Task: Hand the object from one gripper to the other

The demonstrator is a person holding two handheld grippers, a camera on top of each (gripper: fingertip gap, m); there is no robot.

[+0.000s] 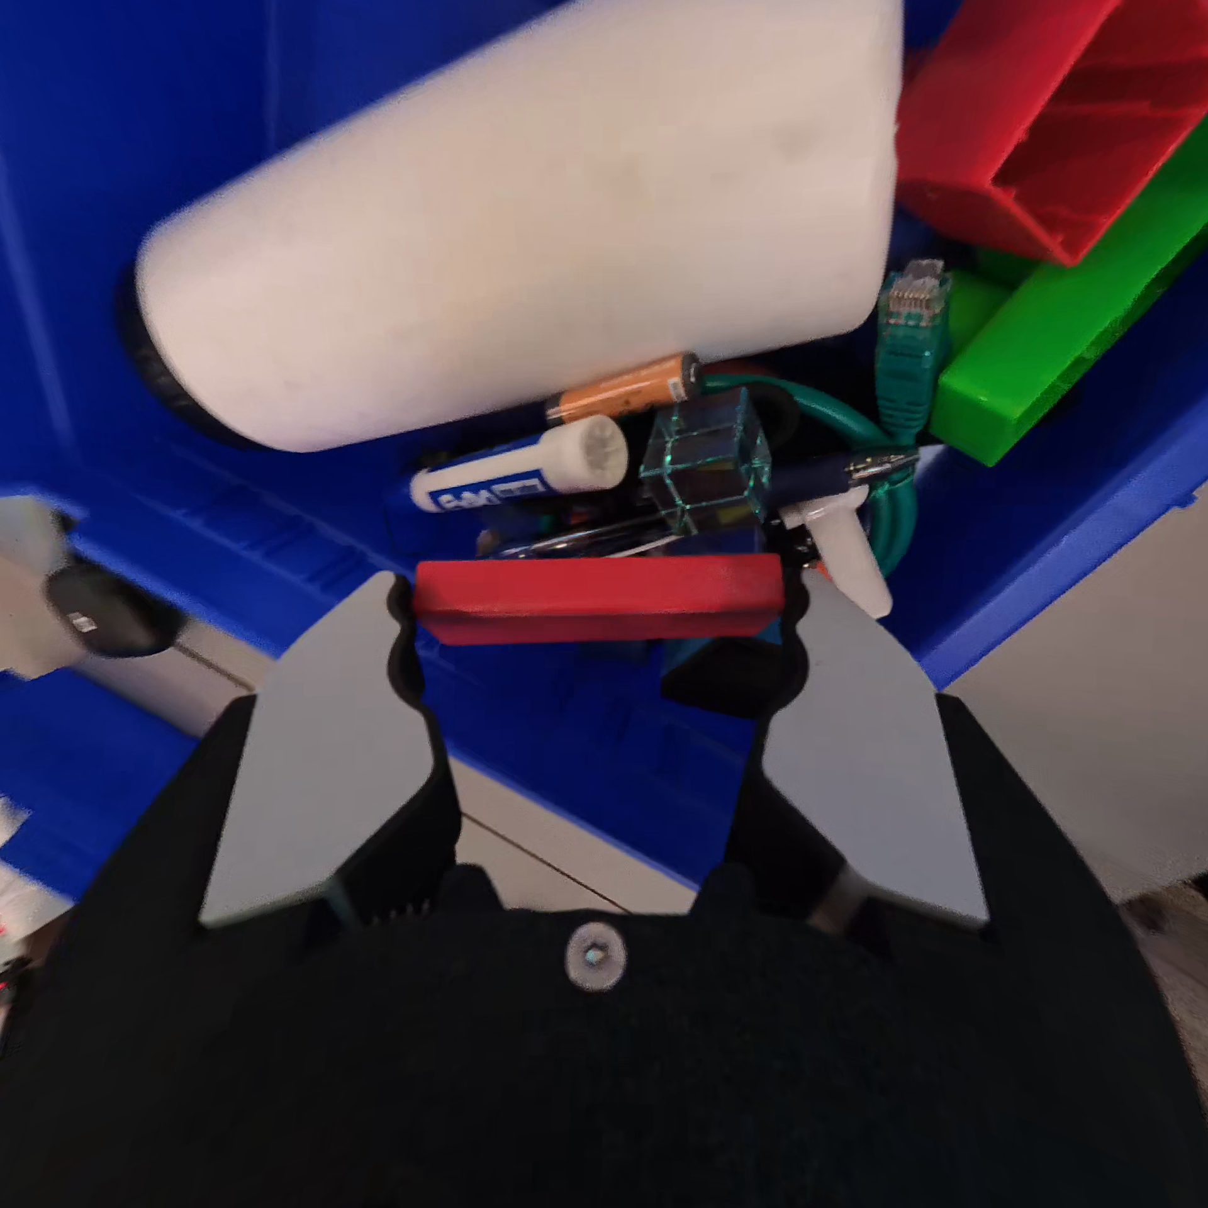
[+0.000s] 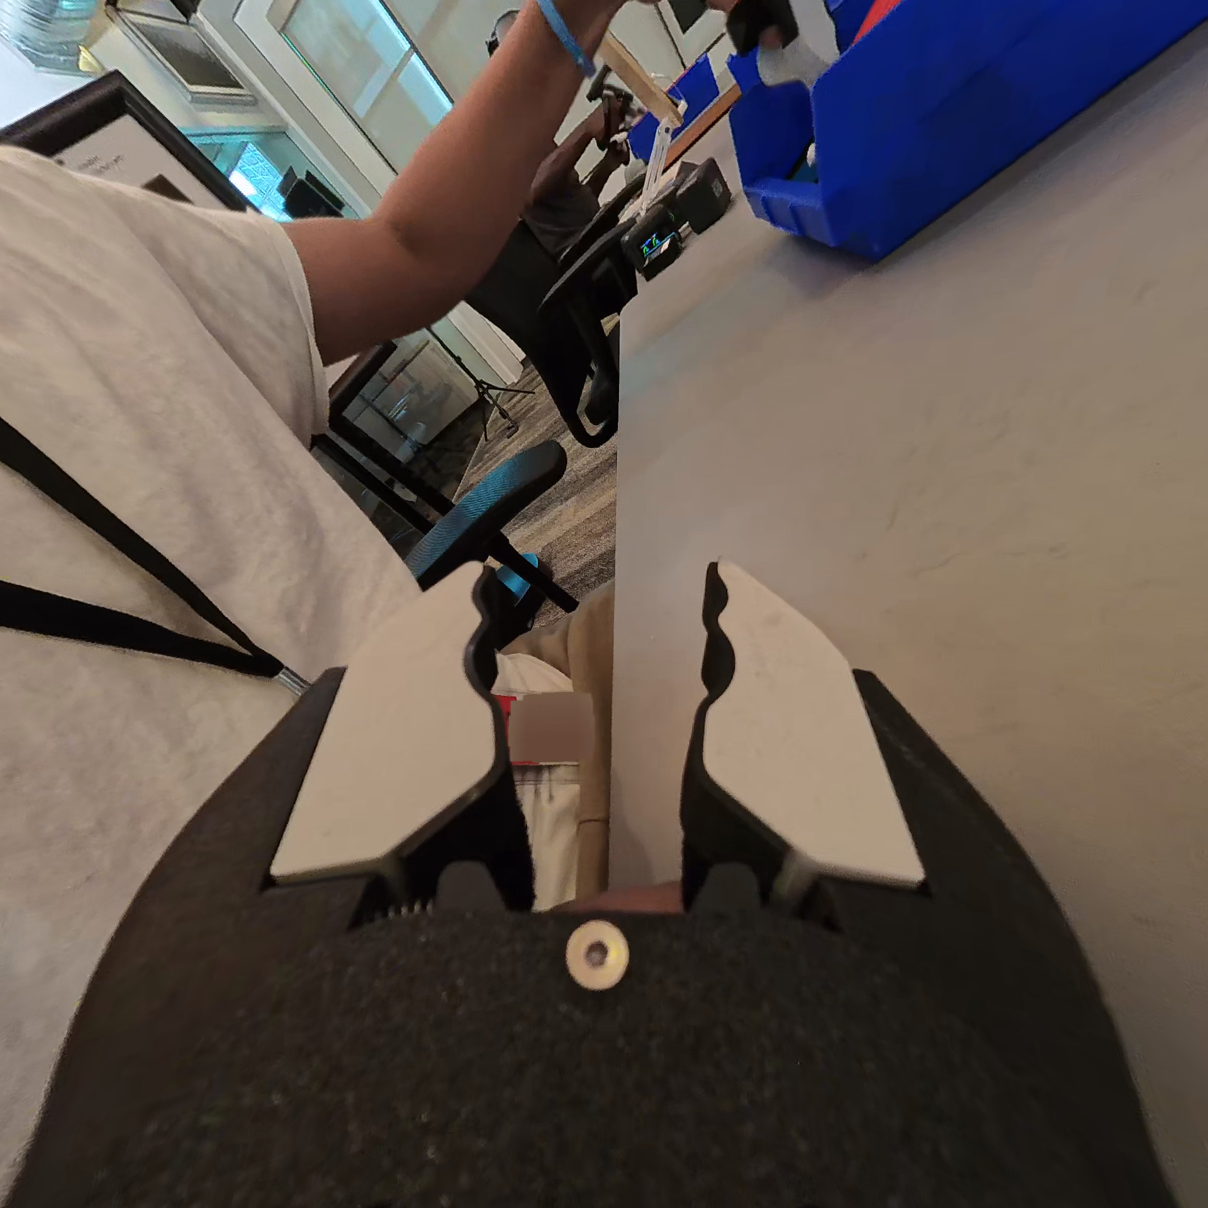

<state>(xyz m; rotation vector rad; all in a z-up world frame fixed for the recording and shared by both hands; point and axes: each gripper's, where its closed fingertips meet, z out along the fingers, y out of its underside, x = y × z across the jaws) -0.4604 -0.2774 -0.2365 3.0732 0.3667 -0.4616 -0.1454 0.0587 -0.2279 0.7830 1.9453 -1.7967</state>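
Right now my left gripper (image 1: 598,598) pinches the red block (image 1: 598,600) over the blue bin (image 1: 216,542); I lift straight, toward my spread, empty right gripper (image 2: 596,591).

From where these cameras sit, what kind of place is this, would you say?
Probably an office or lab workspace used for sorting small parts. A grey table holds blue bins, office chairs stand on carpet beside it, and the bin under the left gripper holds batteries, markers and a network cable.
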